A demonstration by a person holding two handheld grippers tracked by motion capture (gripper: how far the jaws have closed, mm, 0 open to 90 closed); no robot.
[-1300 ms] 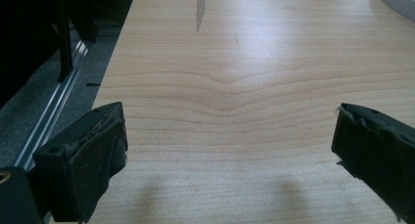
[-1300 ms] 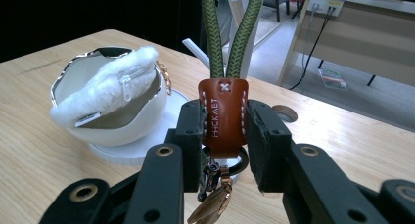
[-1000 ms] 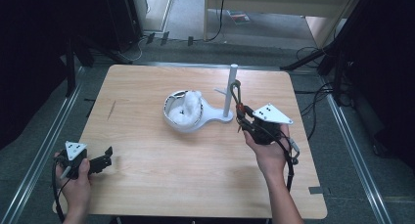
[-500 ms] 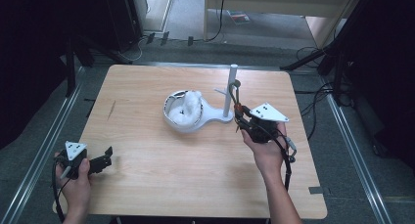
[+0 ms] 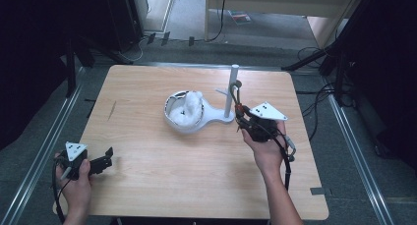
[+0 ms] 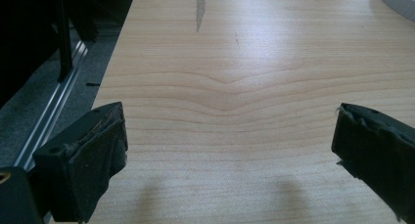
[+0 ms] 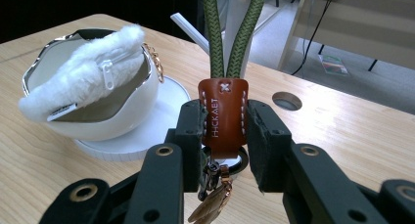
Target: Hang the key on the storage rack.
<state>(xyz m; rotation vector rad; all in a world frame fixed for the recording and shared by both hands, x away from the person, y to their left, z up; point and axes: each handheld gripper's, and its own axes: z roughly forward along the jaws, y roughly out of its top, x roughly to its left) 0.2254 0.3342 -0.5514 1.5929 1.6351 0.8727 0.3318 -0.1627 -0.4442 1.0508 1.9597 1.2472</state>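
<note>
my right gripper (image 7: pixel 224 131) is clenched on the brown leather tab (image 7: pixel 224 114) of a keychain, pads pressing both its sides. its green cord loop (image 7: pixel 234 33) rises straight up from between the jaws, metal rings (image 7: pixel 215 185) dangle below them. beyond the jaws to the left sits the white bowl (image 7: pixel 93 121) with a fluffy white pouch (image 7: pixel 83 72). my left gripper (image 6: pixel 230 150) is released, bare table (image 6: pixel 244 87) between its jaws.

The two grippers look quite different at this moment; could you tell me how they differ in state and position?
The right gripper is shut on a brown leather tab of a green cord loop; the left gripper is open with nothing between its jaws. The right gripper is beside the white stand's post mid-table; the left gripper sits over bare wood at the table edge. Both have black padded jaws.
</note>
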